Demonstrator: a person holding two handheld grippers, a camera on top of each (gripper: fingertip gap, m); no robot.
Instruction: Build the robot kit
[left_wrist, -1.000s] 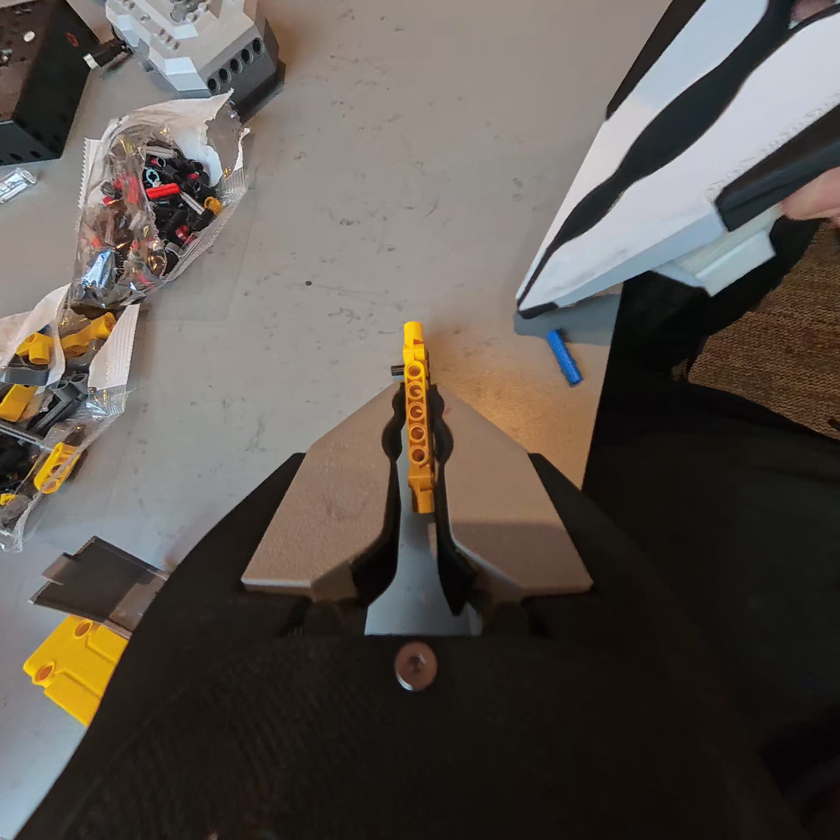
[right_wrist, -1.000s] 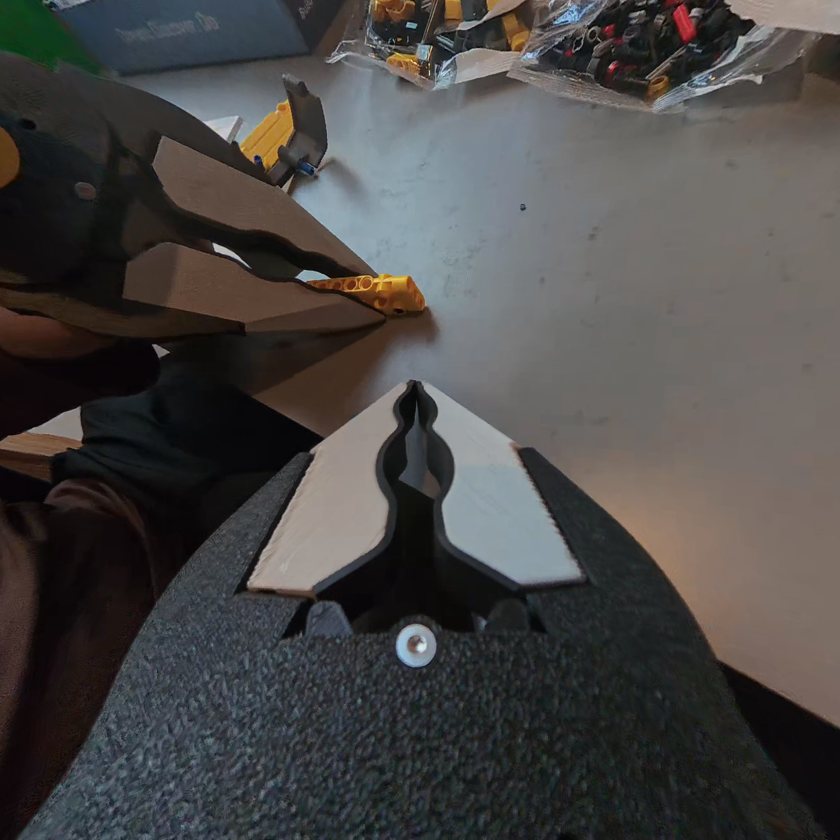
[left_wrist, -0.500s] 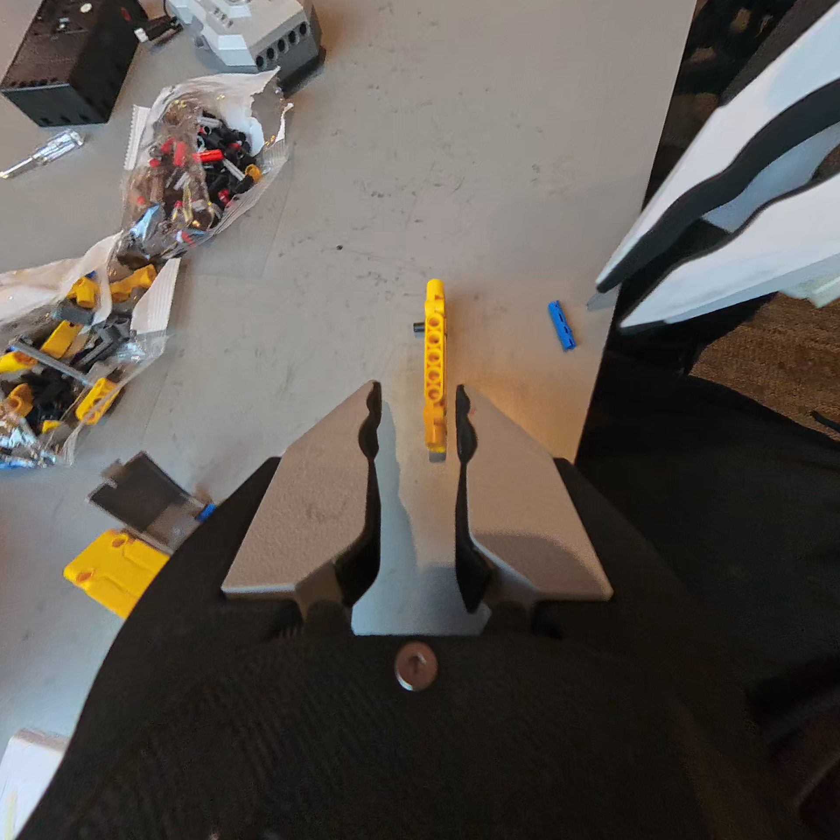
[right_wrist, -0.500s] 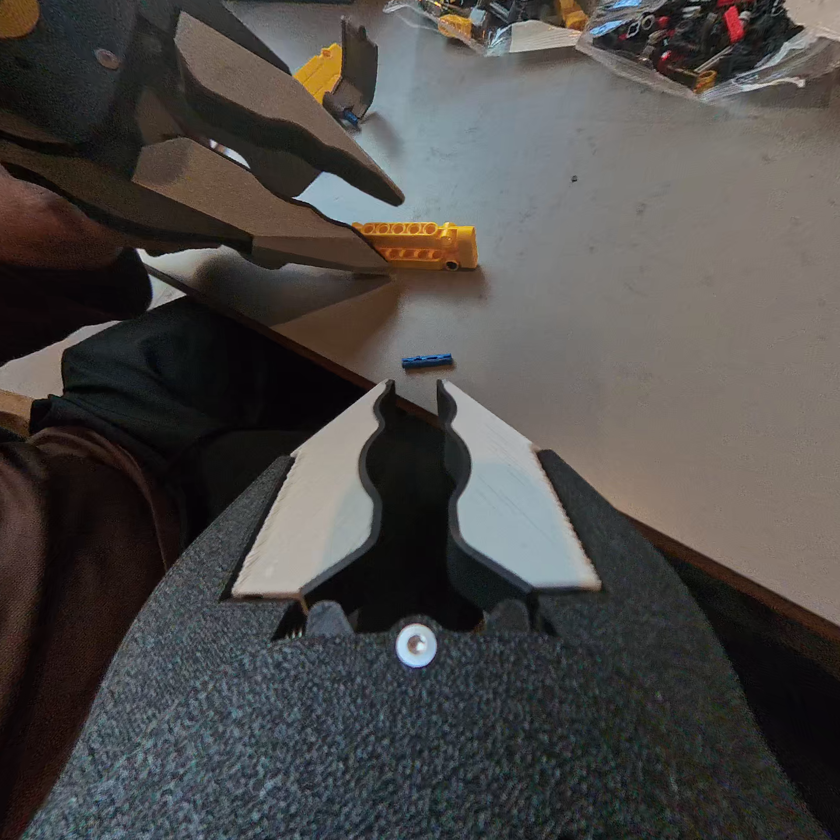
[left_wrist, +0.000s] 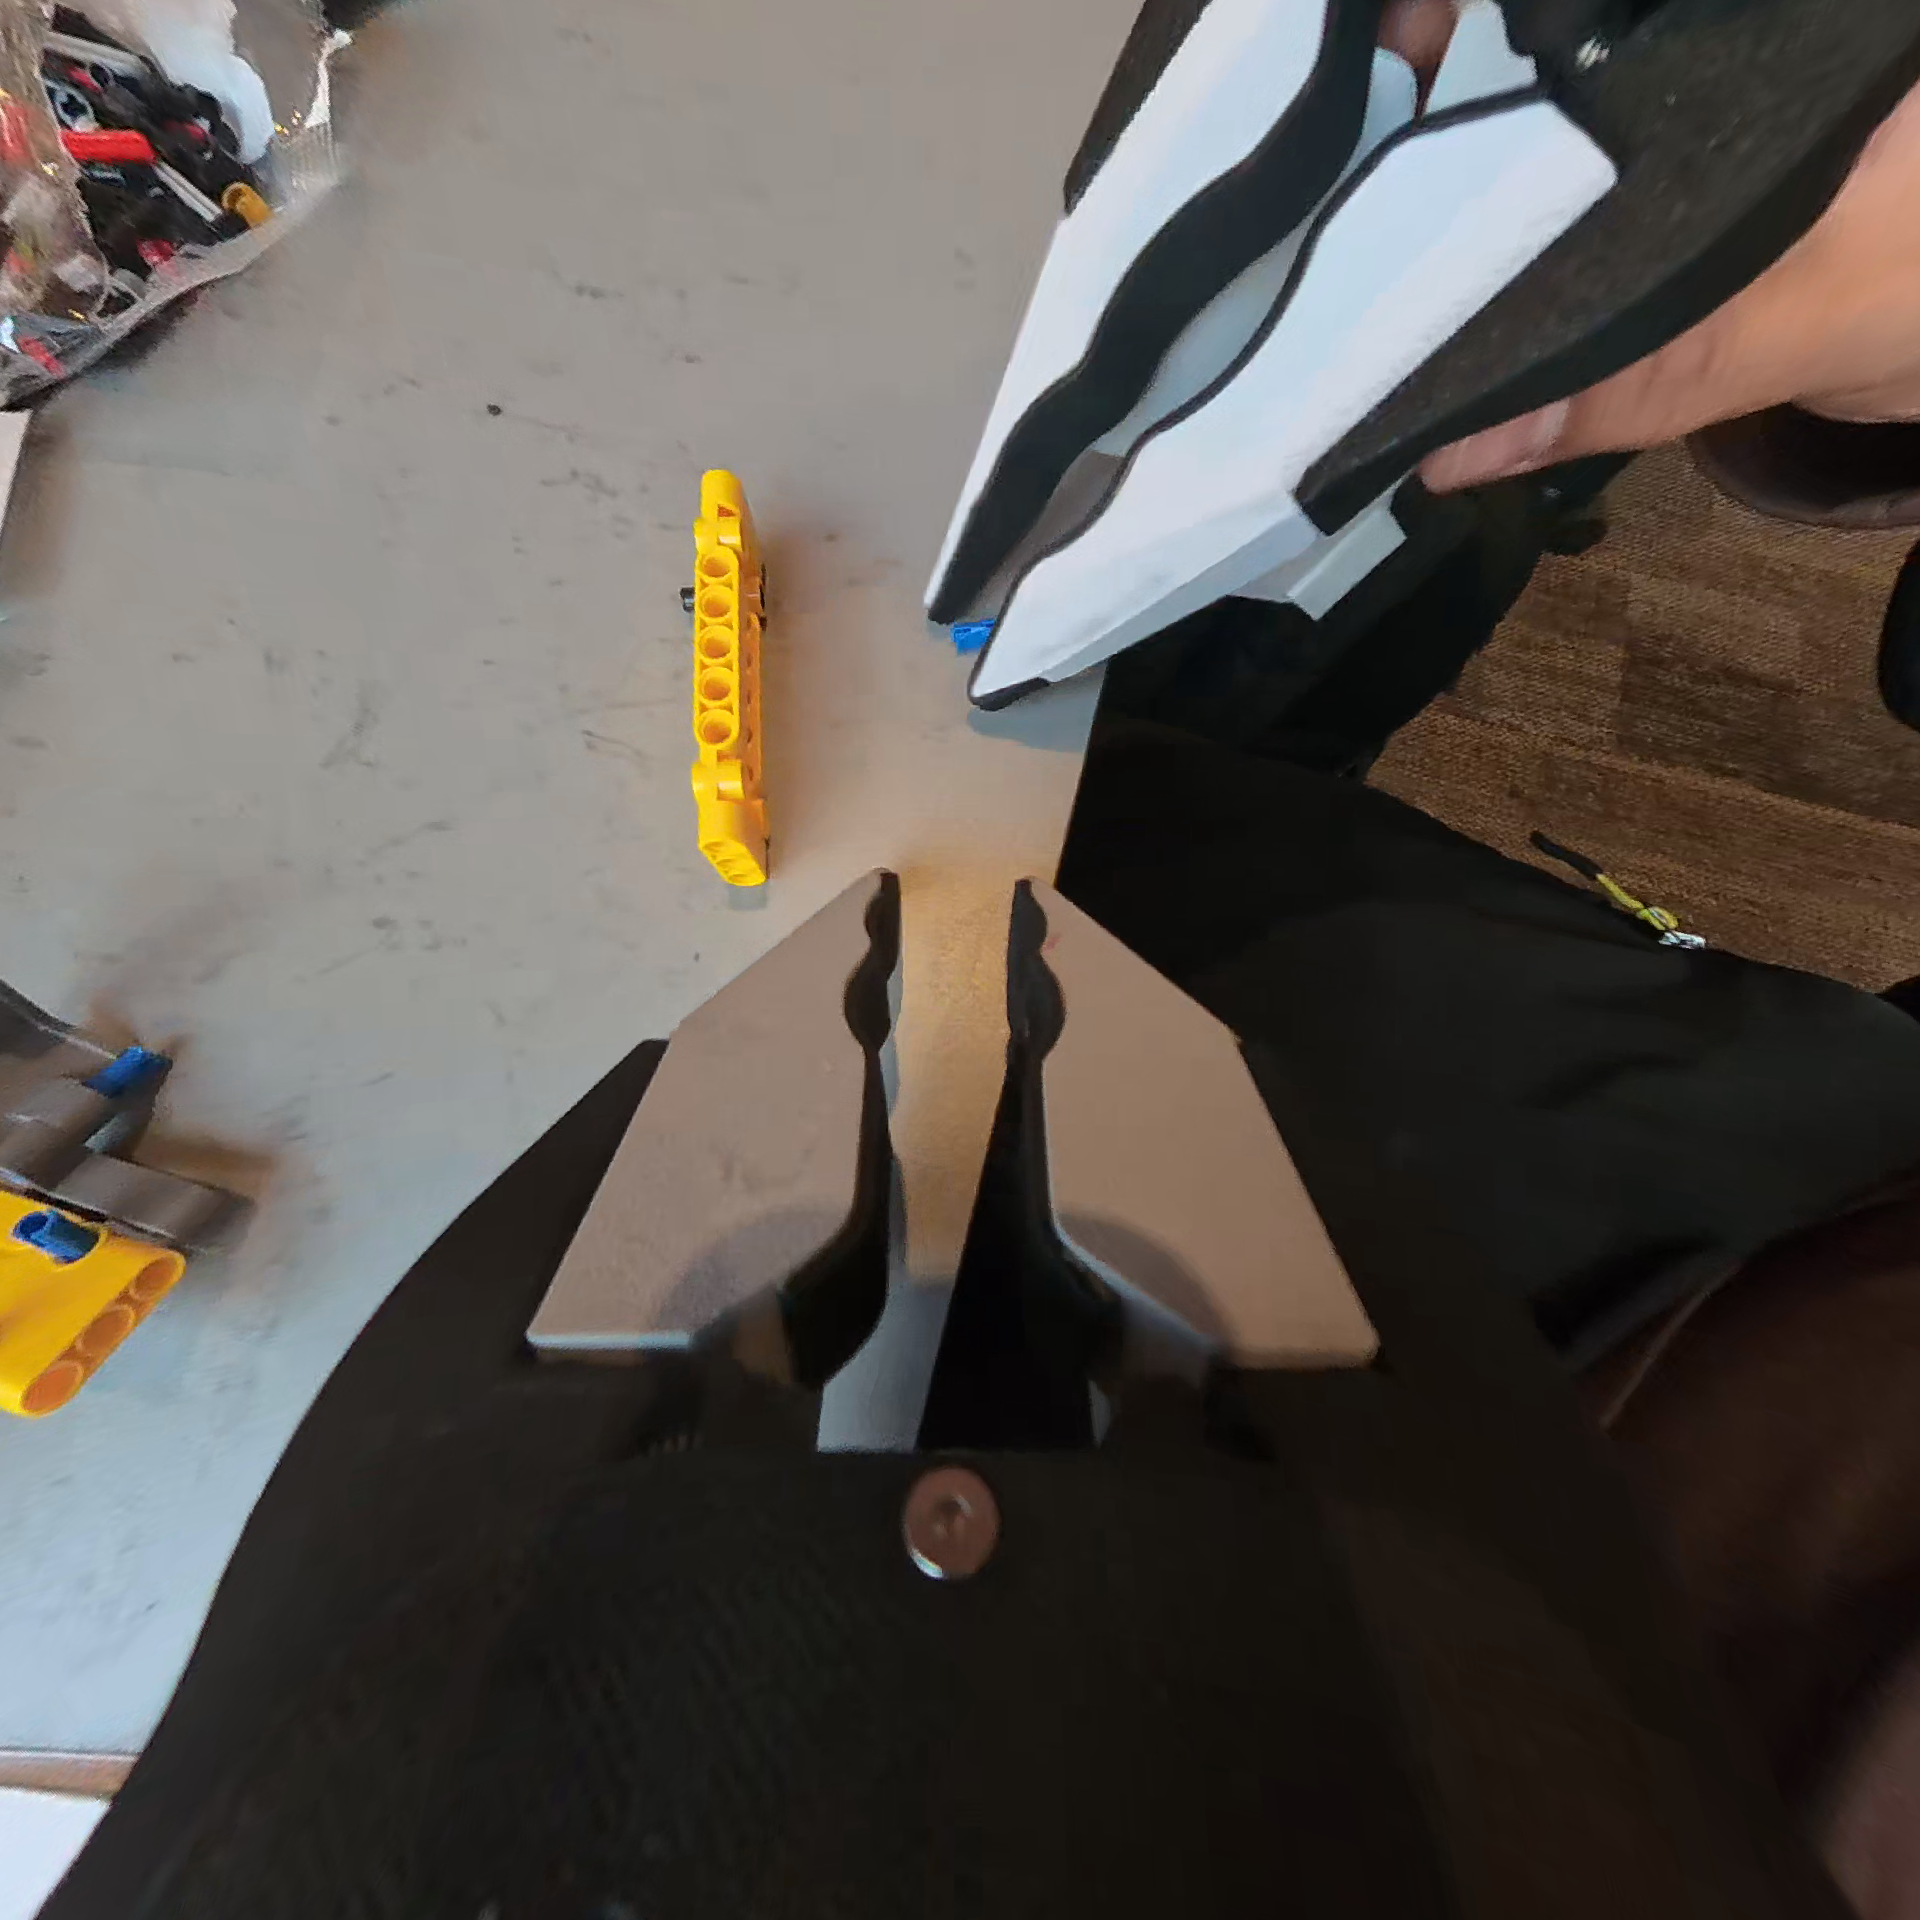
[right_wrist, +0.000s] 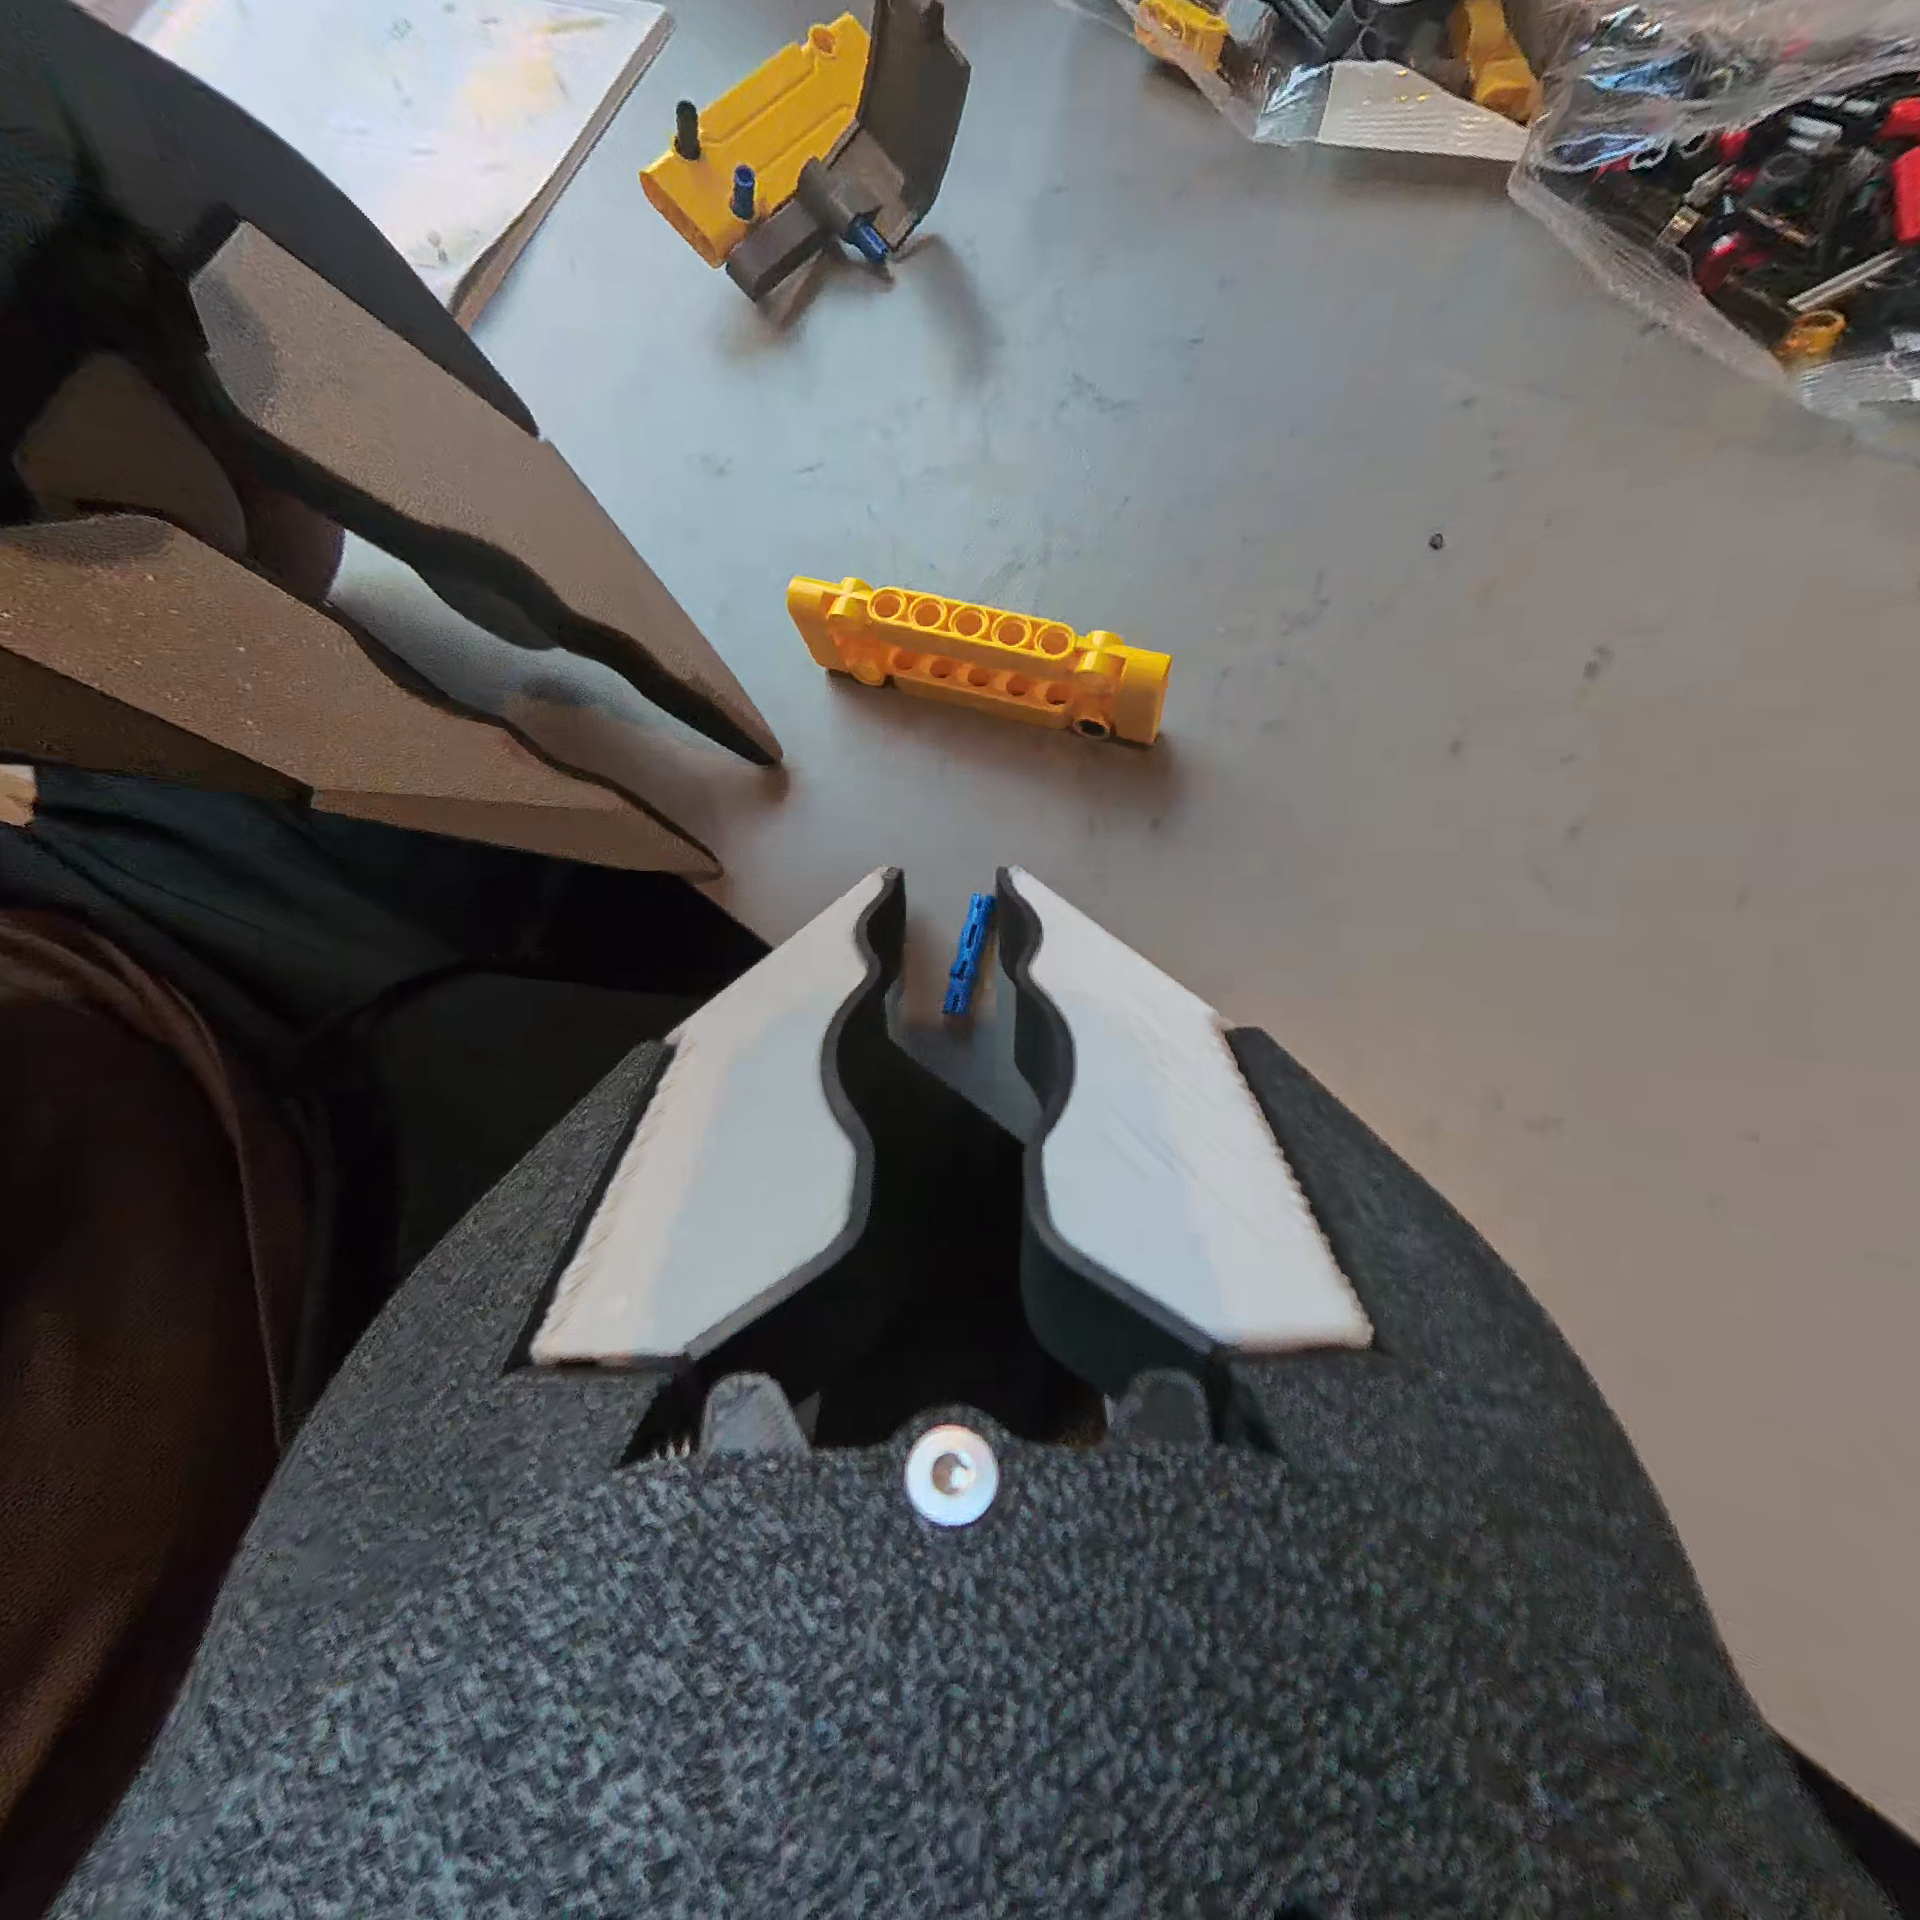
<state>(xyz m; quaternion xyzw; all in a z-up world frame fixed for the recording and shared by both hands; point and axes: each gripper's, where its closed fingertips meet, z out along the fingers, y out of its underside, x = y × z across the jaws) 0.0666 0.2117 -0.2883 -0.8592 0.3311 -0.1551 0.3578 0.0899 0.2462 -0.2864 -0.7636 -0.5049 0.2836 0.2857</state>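
On the grey bench (right_wrist: 1455, 935), the left gripper (right_wrist: 748, 810) hangs released and empty, near the yellow holed beam (right_wrist: 977, 660). Further right, the right gripper (right_wrist: 948, 883) sits spread around the small blue pin (right_wrist: 968, 954), its fingers (right_wrist: 1132, 1101) not yet pinching; closing squarely across the pin's shaft would likely keep it from rolling.

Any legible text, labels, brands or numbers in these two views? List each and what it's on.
None can be read.
Printed booklet, far left of the table: the page shows print, too blurred to read.
Clear parts bags: no legible print.
Yellow beam and blue pin: no markings visible.
Yellow-and-black tag on the dark clothing: too small to tell.
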